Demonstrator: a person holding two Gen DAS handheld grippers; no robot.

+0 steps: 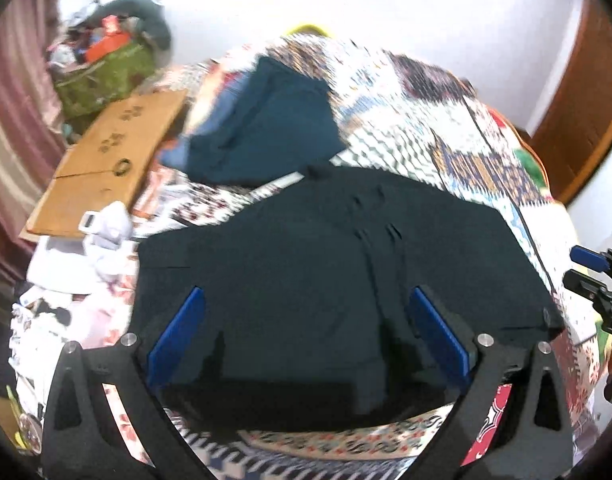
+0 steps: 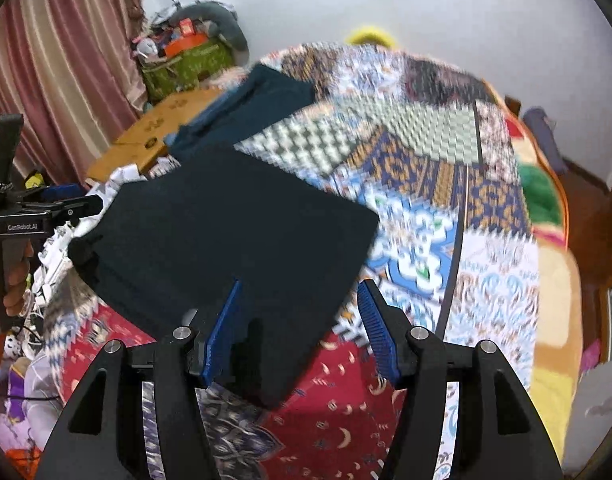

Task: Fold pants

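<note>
Pants (image 1: 325,264), dark, folded into a flat block, lying on the patchwork bedspread (image 2: 445,208); centre of the left wrist view, left of centre in the right wrist view. One near corner runs down between my right jaws.

Left gripper (image 1: 306,332): my jaws stand wide apart above the pants, blue pads (image 1: 178,336) either side of the dark cloth, nothing pinched between them.

Right gripper (image 2: 302,328): my jaws are parted, roughly halfway; the left pad (image 2: 222,332) sits over the edge of the pants, the right pad over the bedspread, and neither presses on the fabric.

Second garment (image 1: 266,124), teal, folded, just beyond the pants toward the upper left of both frames, over a strip of lighter blue cloth.

Cardboard sheet (image 1: 102,164), brown, flat, at the left edge of the bed.

Green bag (image 2: 186,64), stuffed with mixed items, upper left against the white wall.

Curtain (image 2: 58,64), pink and cream stripes, far left.

White crumpled cloth (image 1: 110,224), left of the pants, beside the cardboard.

Both views are blurred.
</note>
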